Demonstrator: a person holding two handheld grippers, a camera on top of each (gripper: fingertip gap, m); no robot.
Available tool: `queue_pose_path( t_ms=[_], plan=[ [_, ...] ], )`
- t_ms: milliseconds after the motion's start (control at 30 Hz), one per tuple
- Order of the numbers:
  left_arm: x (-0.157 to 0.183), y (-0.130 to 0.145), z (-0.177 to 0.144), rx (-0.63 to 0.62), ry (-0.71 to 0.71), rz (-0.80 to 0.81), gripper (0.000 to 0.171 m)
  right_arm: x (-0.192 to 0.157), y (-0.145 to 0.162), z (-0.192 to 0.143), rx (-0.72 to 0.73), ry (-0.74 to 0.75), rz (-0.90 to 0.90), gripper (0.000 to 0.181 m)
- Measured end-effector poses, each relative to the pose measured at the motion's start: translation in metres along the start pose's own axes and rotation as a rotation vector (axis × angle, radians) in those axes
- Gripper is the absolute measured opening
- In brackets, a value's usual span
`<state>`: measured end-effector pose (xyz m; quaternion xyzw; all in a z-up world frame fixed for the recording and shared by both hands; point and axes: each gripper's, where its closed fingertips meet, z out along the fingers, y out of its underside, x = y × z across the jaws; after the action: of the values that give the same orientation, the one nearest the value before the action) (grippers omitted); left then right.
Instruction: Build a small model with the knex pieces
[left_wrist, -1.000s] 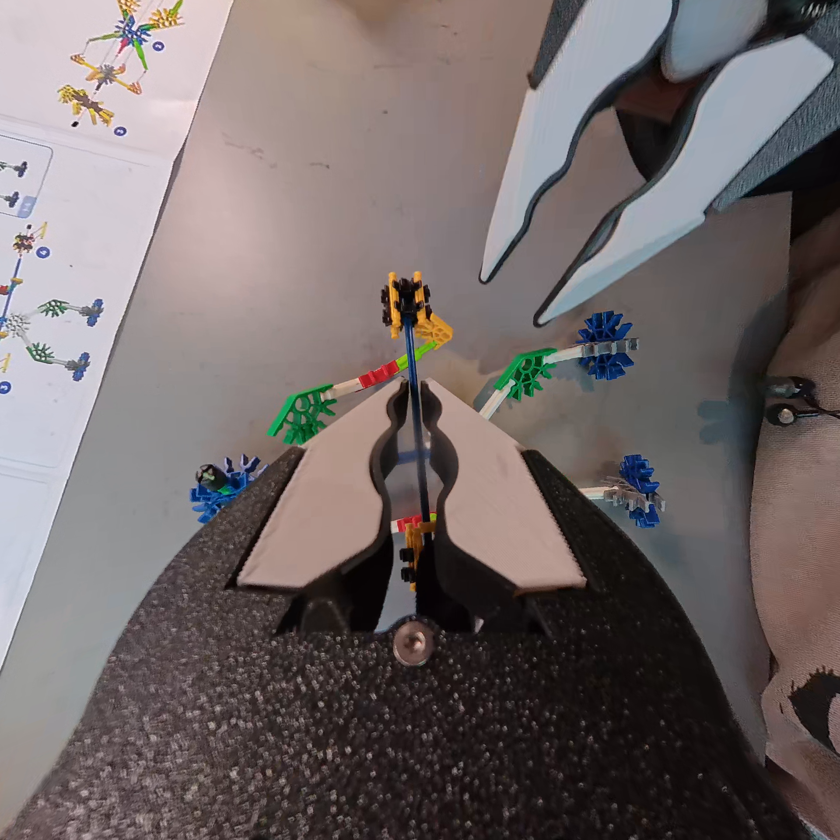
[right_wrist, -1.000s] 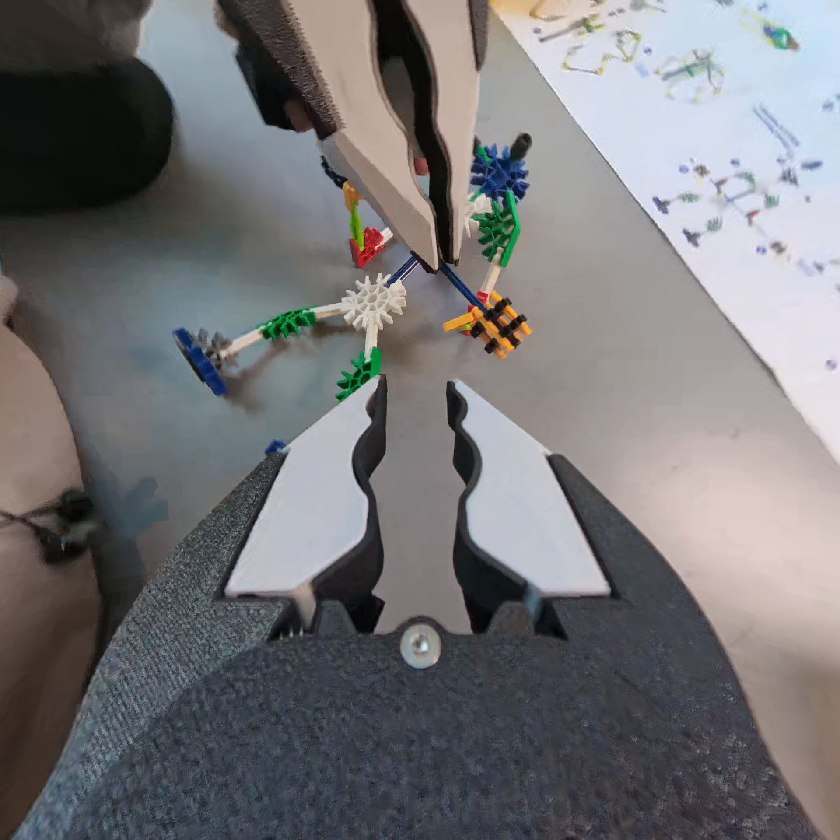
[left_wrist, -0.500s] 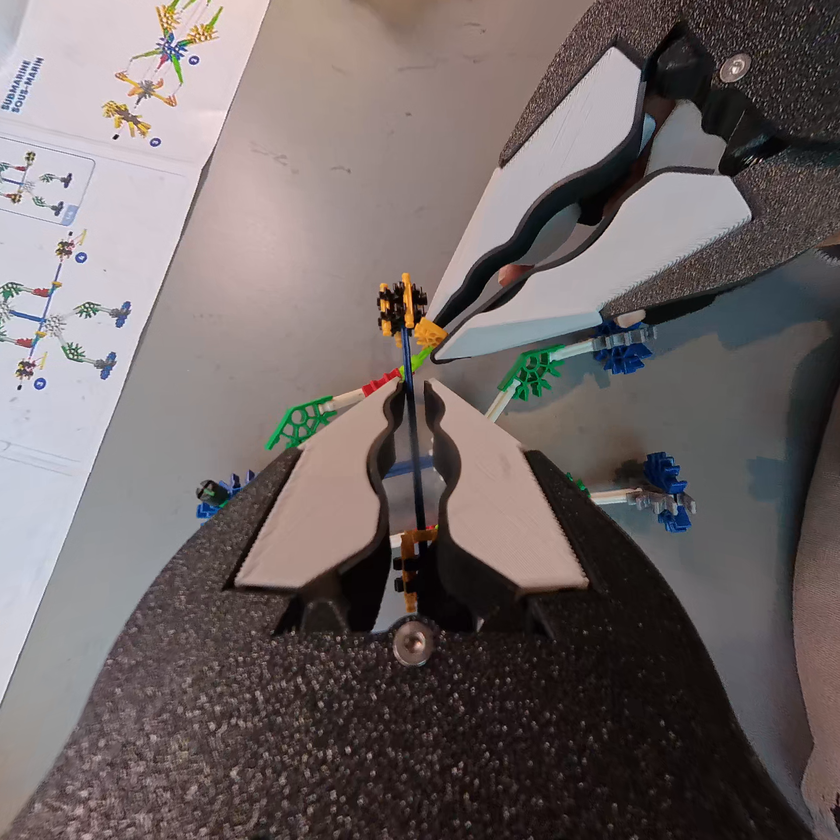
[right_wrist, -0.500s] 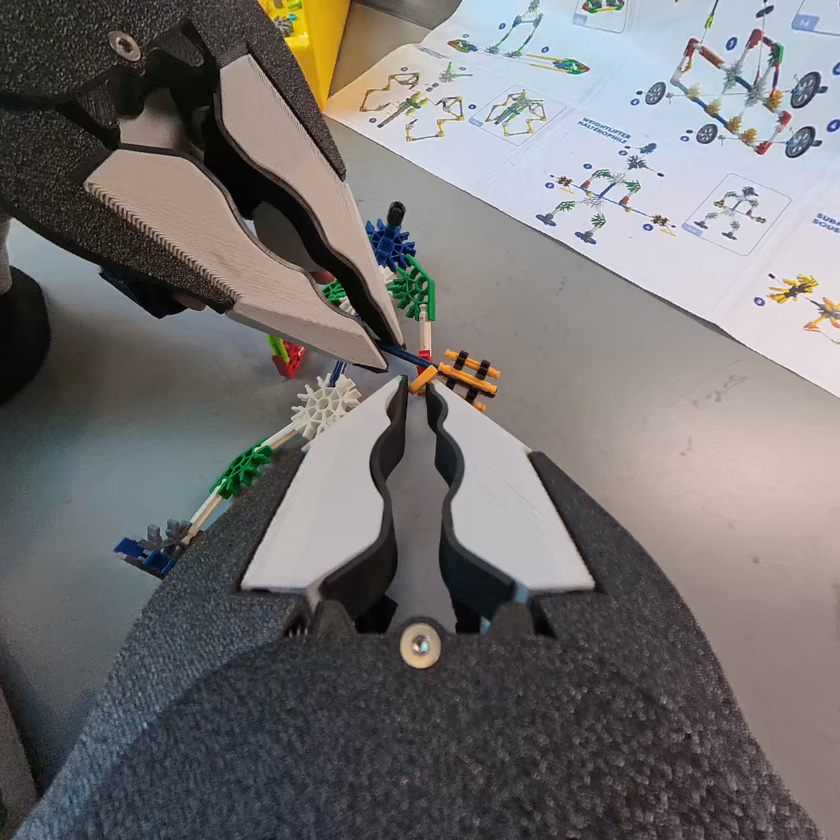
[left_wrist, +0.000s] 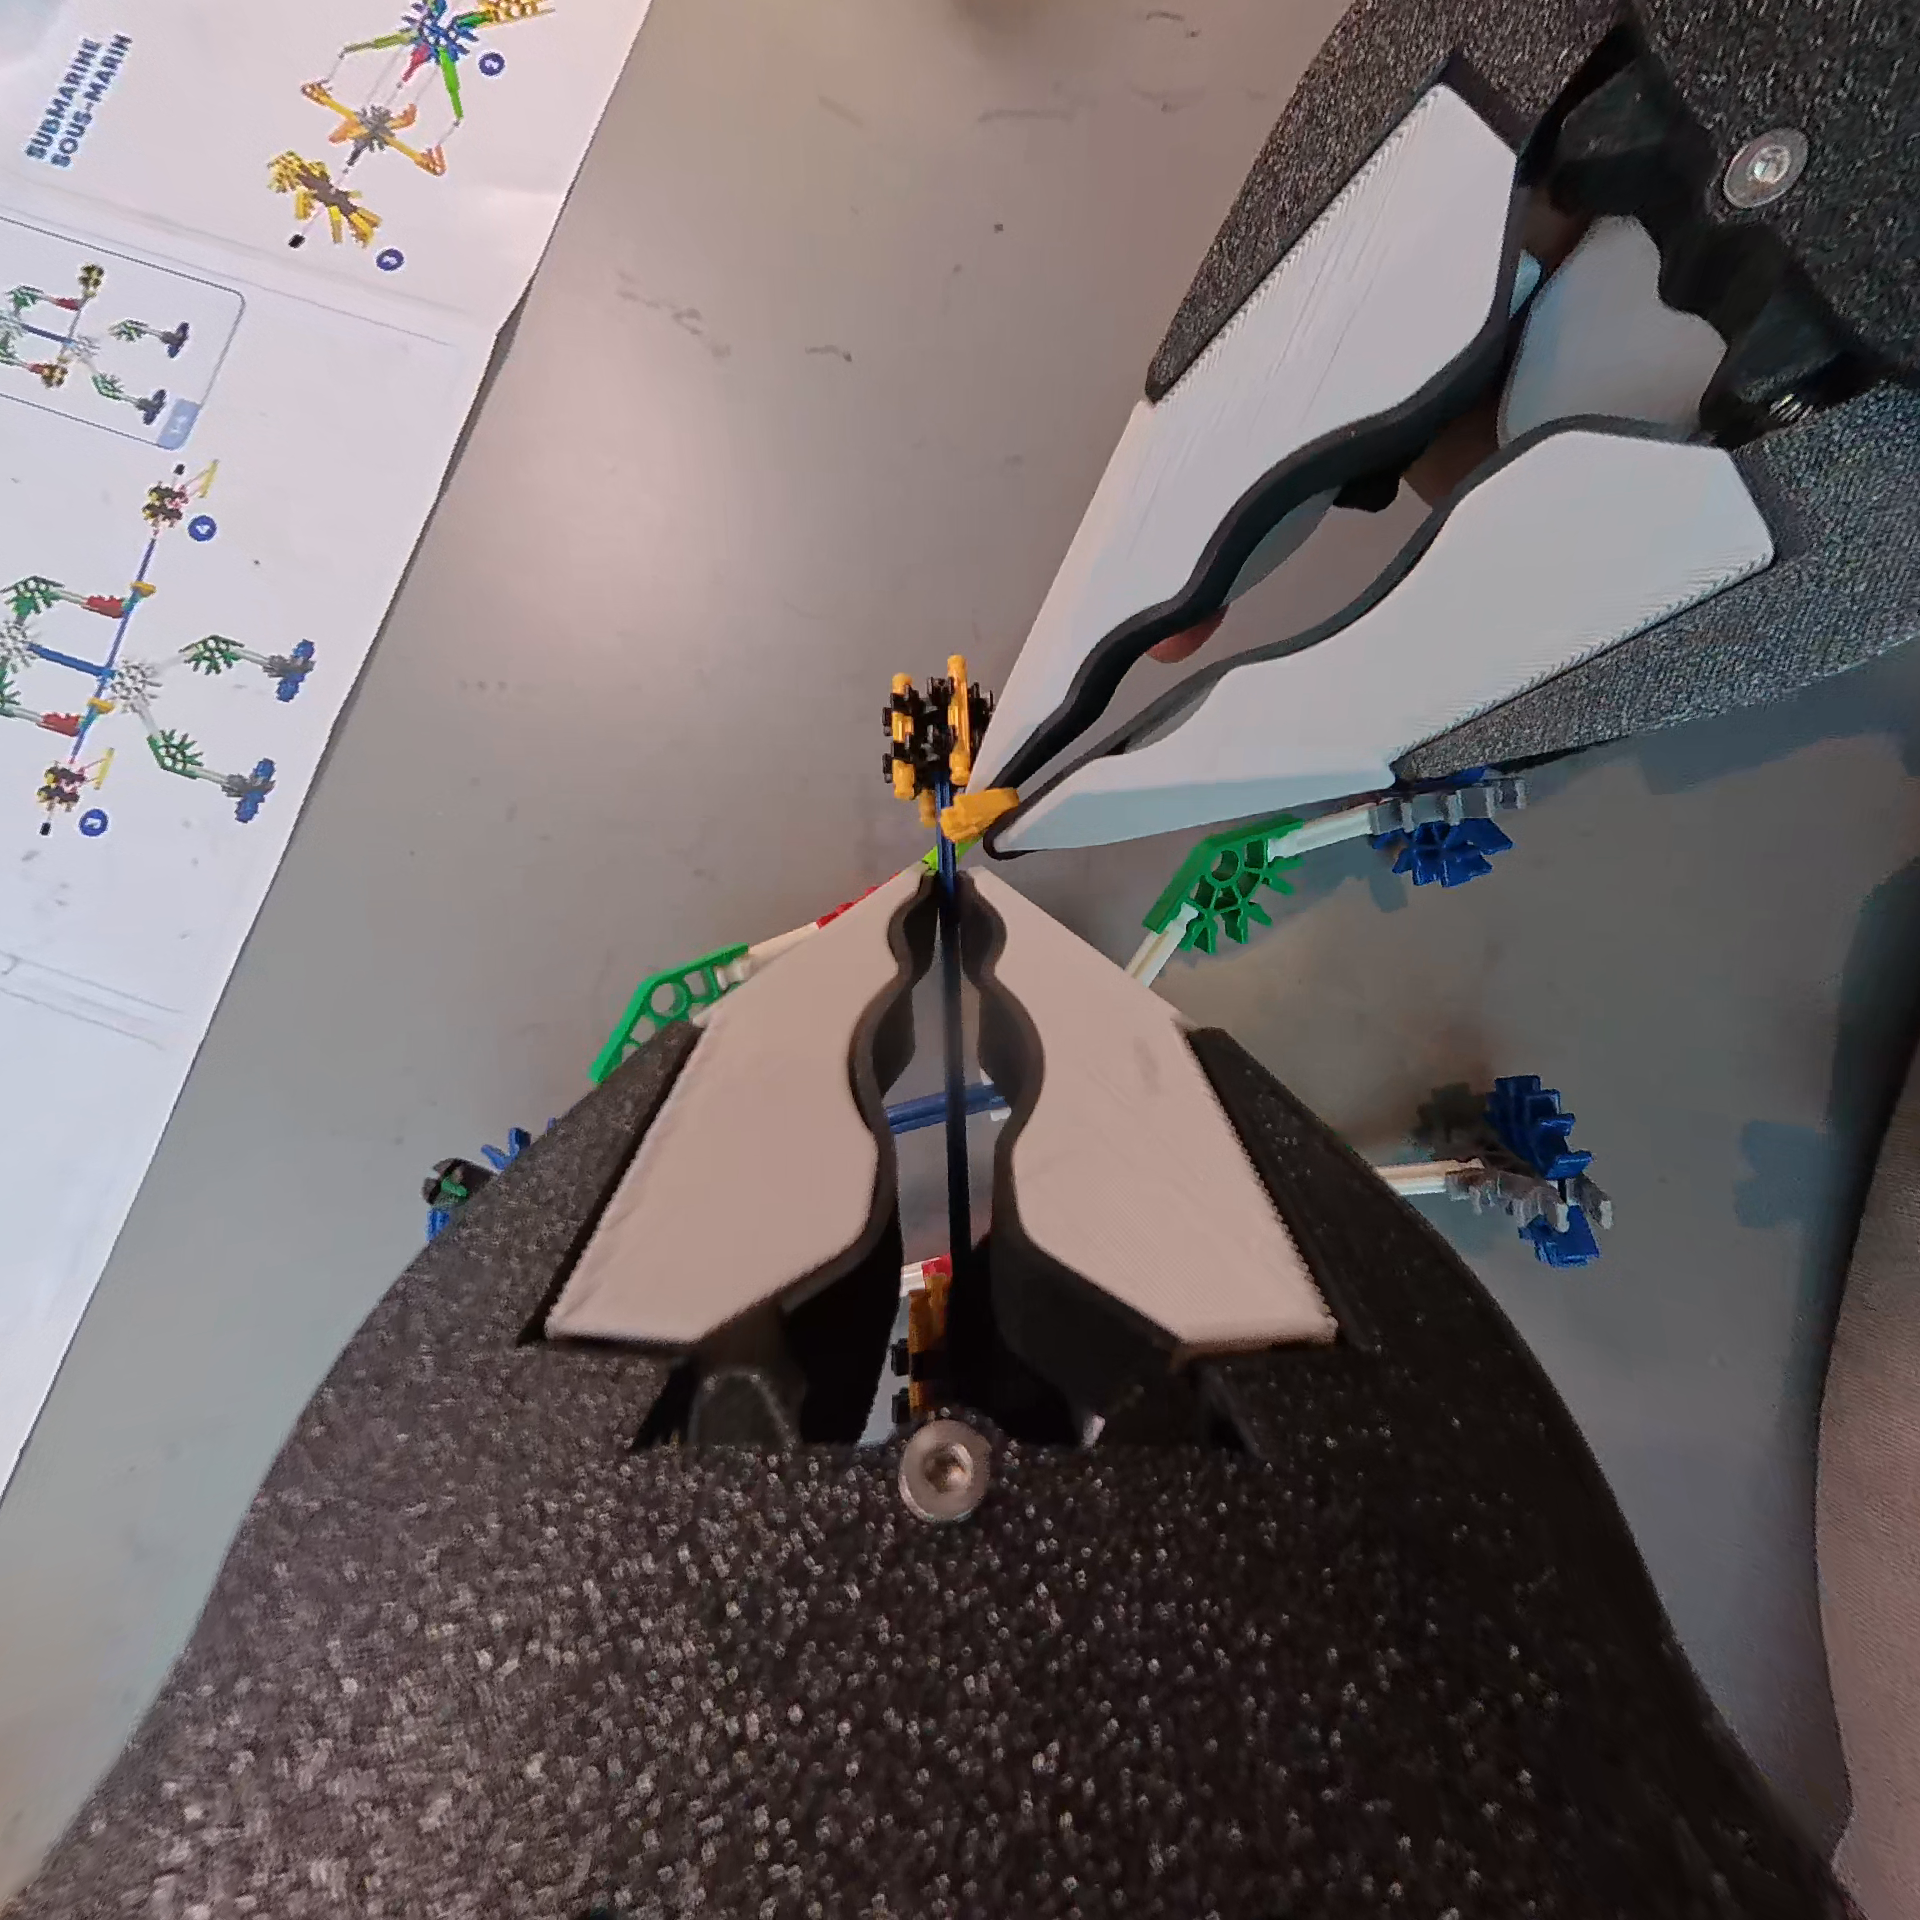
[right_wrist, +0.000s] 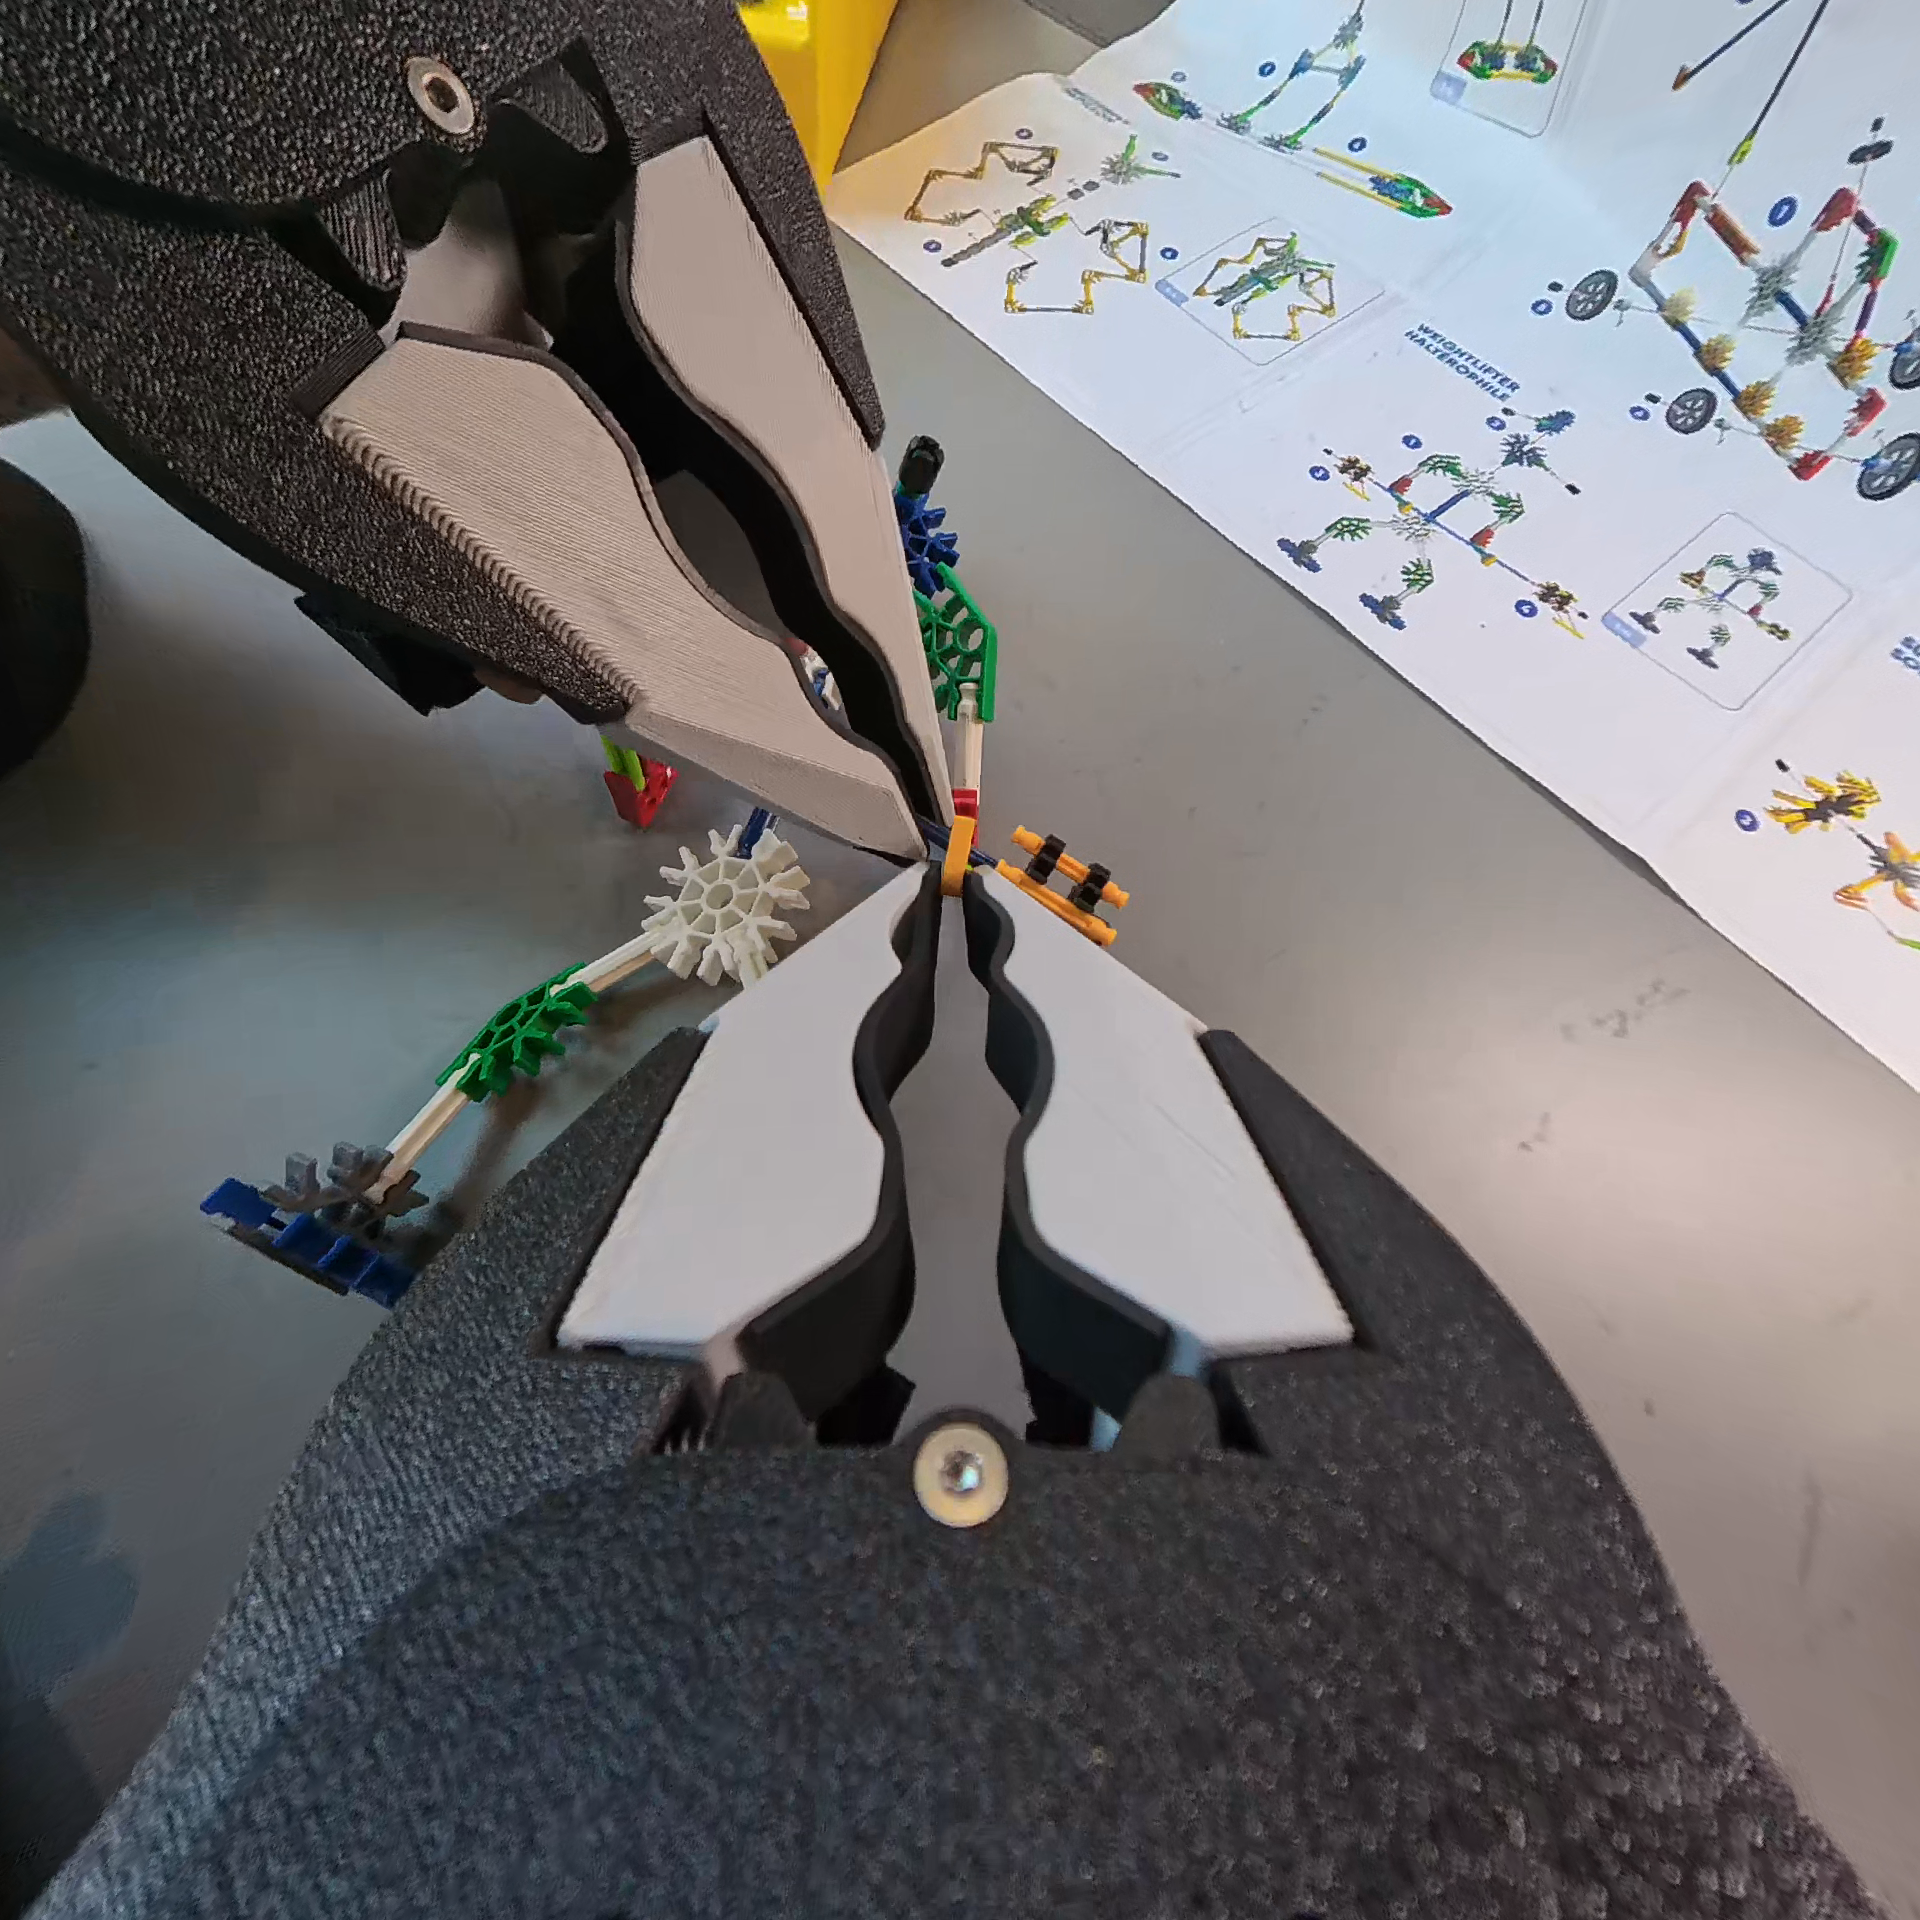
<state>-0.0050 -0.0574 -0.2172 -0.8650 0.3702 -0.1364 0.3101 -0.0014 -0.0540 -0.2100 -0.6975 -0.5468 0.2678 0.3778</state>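
Both hand-held grippers clamped — left (left_wrist: 943, 883), right (right_wrist: 948, 883) — tips nearly meeting.

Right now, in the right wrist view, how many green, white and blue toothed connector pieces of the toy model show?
Green connectors: 2
White connector: 1
Blue connectors: 2
Total: 5

Materials and finishes, tabletop scene

Tabletop (left_wrist: 727, 436) matt grey, smooth, faintly scuffed. Instruction sheet (right_wrist: 1558, 343) was paper, slight sheen. Toy model (right_wrist: 727, 914) glossy plastic. Left gripper (left_wrist: 948, 883) and right gripper (right_wrist: 951, 883): rough speckled black bodies, ridged pale plastic fingers (left_wrist: 790, 1122).
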Motion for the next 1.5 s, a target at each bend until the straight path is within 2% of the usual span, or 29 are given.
queue_pose_path(
  t_ms=[200,733,1133,1300,1500],
  plan=[
    [-0.002,0.0,-0.003,0.034,-0.028,-0.034,0.003,-0.001,-0.005,0.0,0.055,0.024,0.058,0.003],
    [-0.009,-0.007,-0.014,0.135,-0.098,-0.065,0.003,0.005,-0.005,0.003,0.039,0.111,0.094,0.002],
    [-0.006,-0.009,-0.015,0.167,-0.055,-0.103,0.006,0.003,-0.008,0.004,0.036,0.157,0.069,0.002],
    [-0.007,-0.009,-0.014,0.163,-0.09,-0.064,0.003,0.005,-0.009,0.004,0.043,0.175,0.081,0.001],
    [-0.006,-0.001,-0.014,0.088,-0.134,0.056,0.003,-0.001,-0.007,0.008,0.057,0.176,0.102,0.001]
  ],
)
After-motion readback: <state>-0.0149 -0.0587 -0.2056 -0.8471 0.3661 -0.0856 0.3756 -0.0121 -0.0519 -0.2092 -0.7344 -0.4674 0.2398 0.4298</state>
